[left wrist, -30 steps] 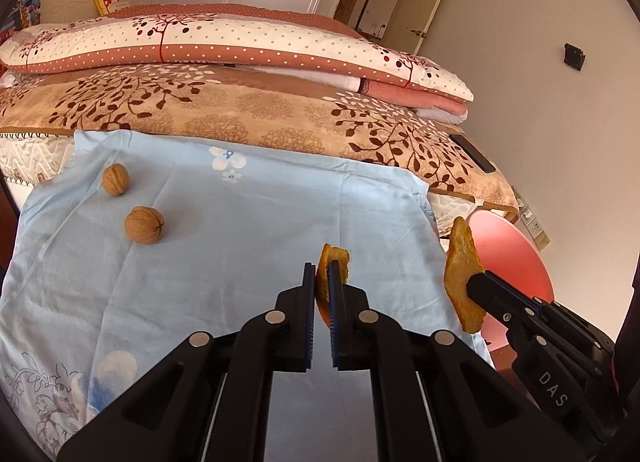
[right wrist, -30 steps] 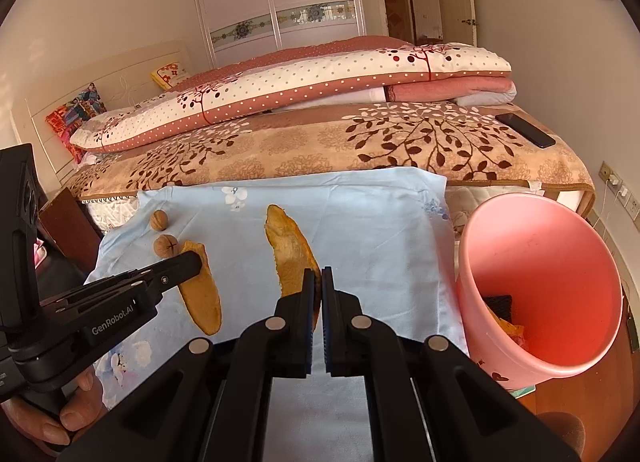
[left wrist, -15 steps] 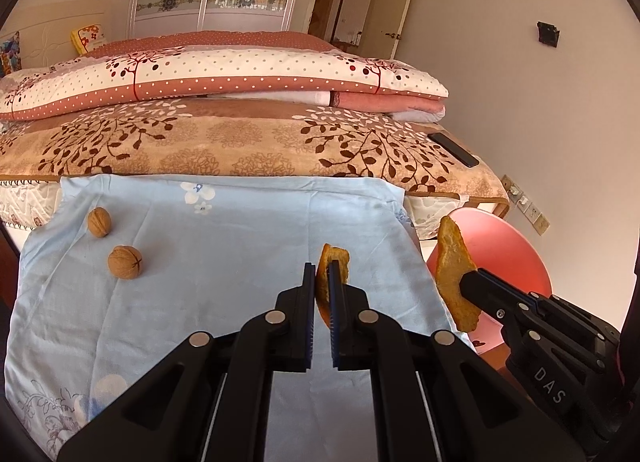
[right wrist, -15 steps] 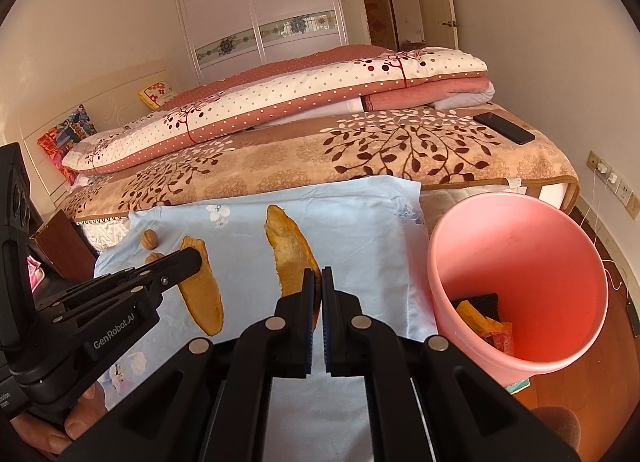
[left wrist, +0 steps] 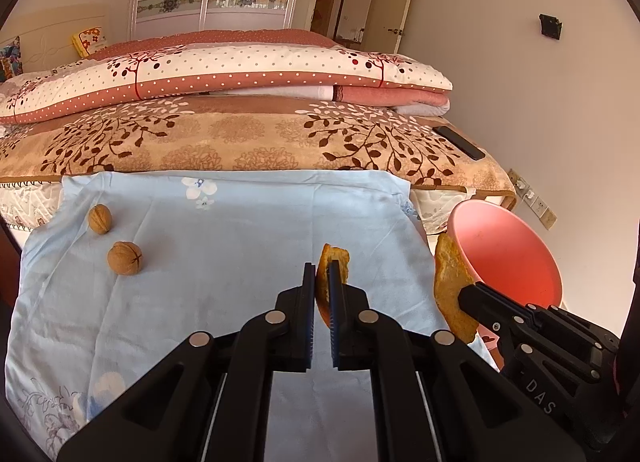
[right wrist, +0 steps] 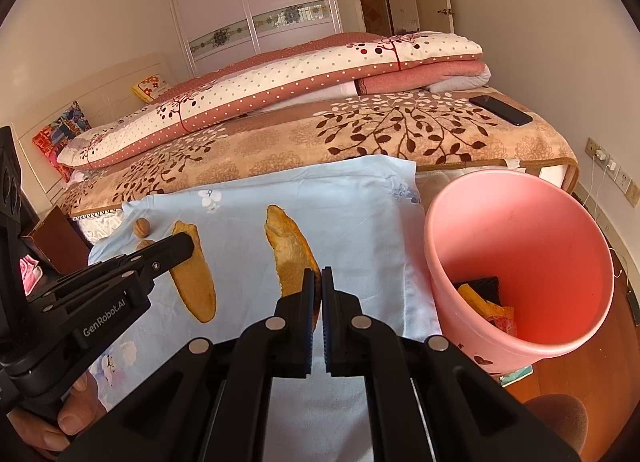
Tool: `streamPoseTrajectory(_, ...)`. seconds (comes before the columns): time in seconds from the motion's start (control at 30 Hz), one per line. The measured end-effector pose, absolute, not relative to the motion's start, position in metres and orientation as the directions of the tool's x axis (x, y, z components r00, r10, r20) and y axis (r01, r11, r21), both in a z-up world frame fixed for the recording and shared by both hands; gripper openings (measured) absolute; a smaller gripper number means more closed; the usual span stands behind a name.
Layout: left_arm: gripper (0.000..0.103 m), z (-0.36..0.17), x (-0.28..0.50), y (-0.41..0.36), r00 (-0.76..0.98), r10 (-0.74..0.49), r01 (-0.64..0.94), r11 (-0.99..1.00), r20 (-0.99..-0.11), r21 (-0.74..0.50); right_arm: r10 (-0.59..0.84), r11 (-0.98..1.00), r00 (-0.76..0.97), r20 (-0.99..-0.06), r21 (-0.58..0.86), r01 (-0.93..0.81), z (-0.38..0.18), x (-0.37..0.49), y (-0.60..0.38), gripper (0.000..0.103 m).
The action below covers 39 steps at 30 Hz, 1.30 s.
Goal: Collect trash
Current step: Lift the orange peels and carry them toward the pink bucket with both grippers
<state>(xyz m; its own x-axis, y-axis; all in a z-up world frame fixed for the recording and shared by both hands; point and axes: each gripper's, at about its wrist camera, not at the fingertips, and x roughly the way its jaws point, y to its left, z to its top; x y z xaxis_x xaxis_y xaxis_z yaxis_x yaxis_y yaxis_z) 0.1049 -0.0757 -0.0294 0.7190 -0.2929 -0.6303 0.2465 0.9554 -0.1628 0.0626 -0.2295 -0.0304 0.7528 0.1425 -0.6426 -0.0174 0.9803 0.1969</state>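
The pink bin (left wrist: pixel 508 250) is brought further into the left view than a second ago, while one orange peel (left wrist: pixel 332 262) is clamped in the left hand-held gripper (left wrist: pixel 320 282) and another peel (right wrist: pixel 290 250) in the right hand-held gripper (right wrist: pixel 316 282) above the blue cloth (left wrist: pixel 240 242) on the bed.

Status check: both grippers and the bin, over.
Left gripper shut on peel. Right gripper shut on second peel. Pink bin alongside, mouth clear.

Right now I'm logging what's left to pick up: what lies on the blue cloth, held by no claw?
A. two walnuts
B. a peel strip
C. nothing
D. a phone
A: two walnuts sit on the blue cloth; both peel strips are held in claws.
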Motion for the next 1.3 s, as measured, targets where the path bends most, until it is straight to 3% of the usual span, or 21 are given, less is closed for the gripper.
streamPoseTrajectory(0.3,0.006,-0.059,0.114,-0.072,0.656,-0.249,0.226,0.965,-0.712,-0.130,0.134,0.983,0.664,-0.736,0.184,0.006,-0.065,0.073,-0.225,0.003)
streamPoseTrajectory(0.63,0.006,-0.088,0.119,-0.069,0.591,-0.230,0.215,0.969,-0.773,-0.125,0.119,0.983,0.623,-0.773,0.180,0.035,-0.082,0.077,-0.227,0.003)
streamPoseTrajectory(1.3,0.006,-0.086,0.121,-0.066,0.587,-0.292,0.228,0.955,-0.755,-0.192,0.137,0.979,0.626,-0.767,0.203,0.034,-0.085,0.079,-0.232,0.003)
